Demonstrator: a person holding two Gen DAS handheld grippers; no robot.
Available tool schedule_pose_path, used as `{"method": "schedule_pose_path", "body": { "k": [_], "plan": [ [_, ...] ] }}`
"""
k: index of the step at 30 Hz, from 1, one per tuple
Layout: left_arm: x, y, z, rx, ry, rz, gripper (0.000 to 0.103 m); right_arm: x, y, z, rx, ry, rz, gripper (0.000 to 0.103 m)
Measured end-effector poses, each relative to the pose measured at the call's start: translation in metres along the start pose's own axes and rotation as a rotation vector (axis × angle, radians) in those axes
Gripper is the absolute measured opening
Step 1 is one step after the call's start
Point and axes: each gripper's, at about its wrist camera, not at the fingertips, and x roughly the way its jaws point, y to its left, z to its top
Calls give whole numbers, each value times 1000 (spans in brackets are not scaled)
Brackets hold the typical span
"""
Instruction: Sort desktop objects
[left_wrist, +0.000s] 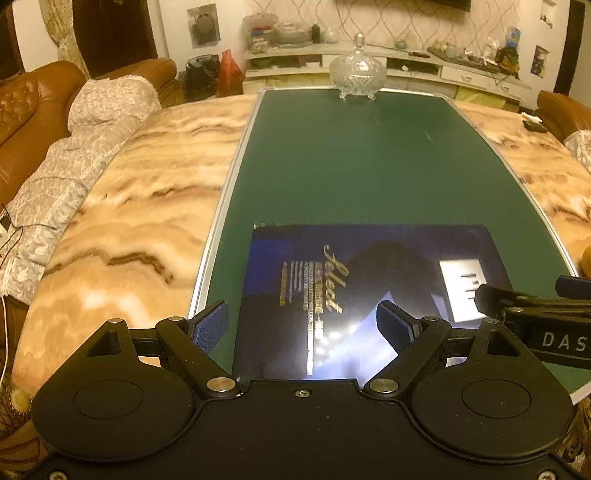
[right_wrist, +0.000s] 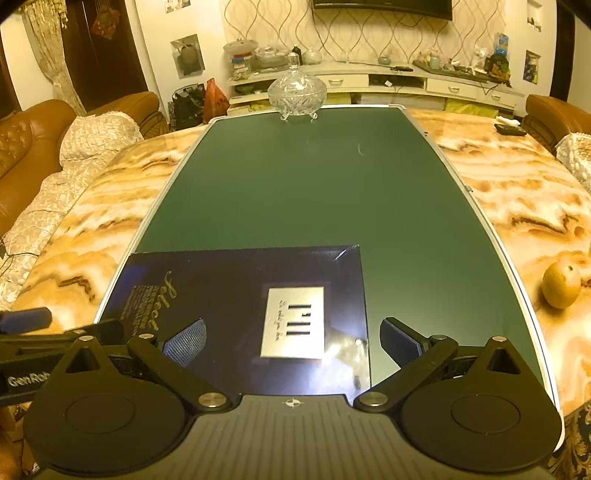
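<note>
Booklet, glossy navy, flat on green mat; both jaws wide.

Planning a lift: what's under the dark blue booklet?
The dark blue booklet lies flat on the green board. Whether anything thin is beneath it cannot be seen; its cover hides that.

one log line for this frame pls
left gripper: open, empty | right gripper: open, empty | dark blue booklet: flat on green board | orange: on marble table

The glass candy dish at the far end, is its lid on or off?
On. The glass dish stands upright on its little feet with the domed lid and knob seated on top, in both views.
</note>
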Motion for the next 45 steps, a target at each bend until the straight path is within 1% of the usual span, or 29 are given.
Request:
{"method": "schedule_pose_path", "body": {
  "k": [7,14,18,23,33,38,45],
  "plan": [
    [12,-5,16,25,-7,23,88,13,0,15,-20,9,-27,103],
    [20,-6,33,24,-12,39,88,19,3,30,-19,4,-34,103],
    [21,-5,35,18,-11,41,88,19,4,33,-20,1,-33,103],
    [19,-1,22,9,5,27,88,16,5,26,-28,9,-22,103],
    [4,2,-11,2,13,13,88,0,4,-13,-29,37,17,103],
    [-5,4,-21,-1,9,12,88,-10,6,-20,-33,30,21,103],
    [-10,8,-32,-8,14,13,88,-14,10,-29,-40,37,31,103]
  ]
}}
